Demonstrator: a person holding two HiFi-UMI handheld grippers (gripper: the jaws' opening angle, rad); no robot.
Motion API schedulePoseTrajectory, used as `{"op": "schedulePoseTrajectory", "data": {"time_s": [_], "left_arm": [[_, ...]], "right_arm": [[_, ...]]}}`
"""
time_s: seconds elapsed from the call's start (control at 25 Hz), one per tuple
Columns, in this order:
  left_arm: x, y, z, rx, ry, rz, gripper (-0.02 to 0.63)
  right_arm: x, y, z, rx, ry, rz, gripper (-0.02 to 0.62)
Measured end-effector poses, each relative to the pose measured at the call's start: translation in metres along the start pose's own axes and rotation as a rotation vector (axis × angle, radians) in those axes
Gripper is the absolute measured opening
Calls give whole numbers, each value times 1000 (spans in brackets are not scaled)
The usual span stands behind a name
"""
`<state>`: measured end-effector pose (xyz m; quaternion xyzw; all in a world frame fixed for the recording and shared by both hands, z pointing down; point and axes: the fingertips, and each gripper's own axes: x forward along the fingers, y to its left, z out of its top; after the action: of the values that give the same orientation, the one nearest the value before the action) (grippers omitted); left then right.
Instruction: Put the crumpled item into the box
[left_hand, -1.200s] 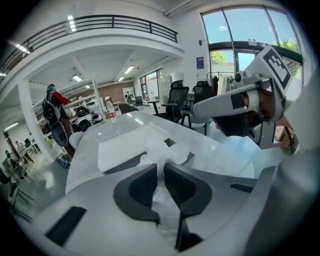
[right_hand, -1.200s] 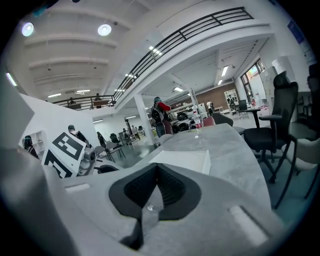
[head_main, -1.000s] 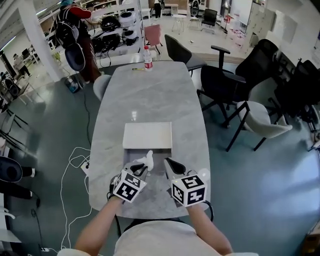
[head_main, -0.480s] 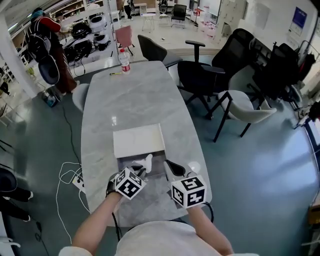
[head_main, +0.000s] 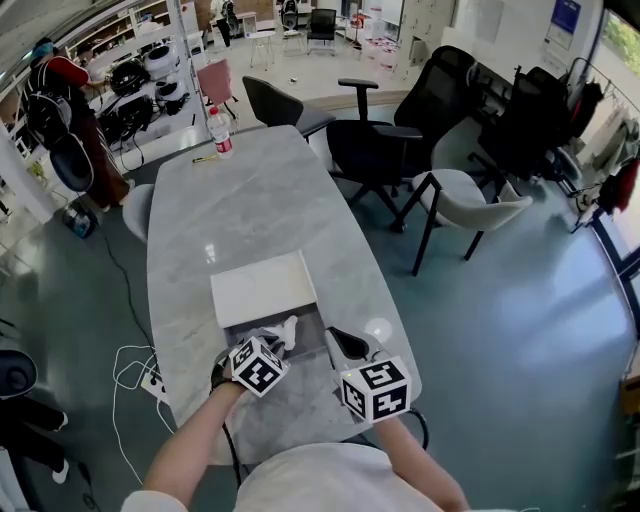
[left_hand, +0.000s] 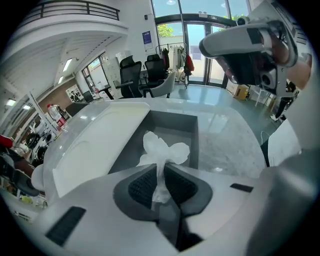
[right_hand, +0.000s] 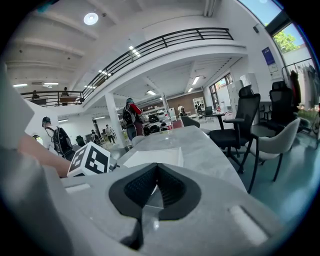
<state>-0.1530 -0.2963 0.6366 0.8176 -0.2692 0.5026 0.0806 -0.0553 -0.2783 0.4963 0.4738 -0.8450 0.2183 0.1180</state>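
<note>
Left gripper (left_hand: 161, 170): jaws clamped on the lower tail of the tissue (left_hand: 162, 150). The crumpled bulk stood free above the pads, probably so it could drop clean on release. The tissue hung over the near edge of the box (left_hand: 172, 122), whose open grey well lay at 12 o'clock from the jaws. It was not yet inside and touched no wall that I could see.

Lid (left_hand: 100, 145): white, flat on the table (head_main: 250, 190), at 10 o'clock of the well. It sat off to that side, which left the opening clear for the drop.

Right gripper (right_hand: 156, 167): jaws together, nothing between them. In the head view it sat at 3 o'clock of the left one, near the box's right side and apart from it. It looked idle, perhaps waiting to steady the box or fetch the lid.

Judgement: carry nearly done. Next comes a short push toward 12 o'clock, then release over the well.
</note>
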Motion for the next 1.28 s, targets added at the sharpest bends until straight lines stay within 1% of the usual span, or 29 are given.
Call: {"op": "schedulePoseTrajectory", "data": {"time_s": [0.2,0.48,0.64,0.88,1.08,1.2,1.28], "left_arm": [[9,3,0,11,18,-2,44],[10,2,1,30,15,-7,44],[9,0,3,20,3,-13,48],[6,-1,2,-7,0,-14,80],[-3,-3,-1,-17,2,2,86],[-10,-2,-3,-43,-9,21,86],[-16,-1,-2,-70,-32,36,86]], "right_arm": [[-4,-1,-3,9,-7,-8,5],[-16,-9,-6,25,-14,-34,5],[-19,-13,-7,35,-18,-41,5],[-24,-13,-7,35,-22,-28,5],[-26,-9,-6,28,-26,-10,5],[-23,-4,-5,19,-26,12,5],[-21,1,-5,9,-24,29,5]]}}
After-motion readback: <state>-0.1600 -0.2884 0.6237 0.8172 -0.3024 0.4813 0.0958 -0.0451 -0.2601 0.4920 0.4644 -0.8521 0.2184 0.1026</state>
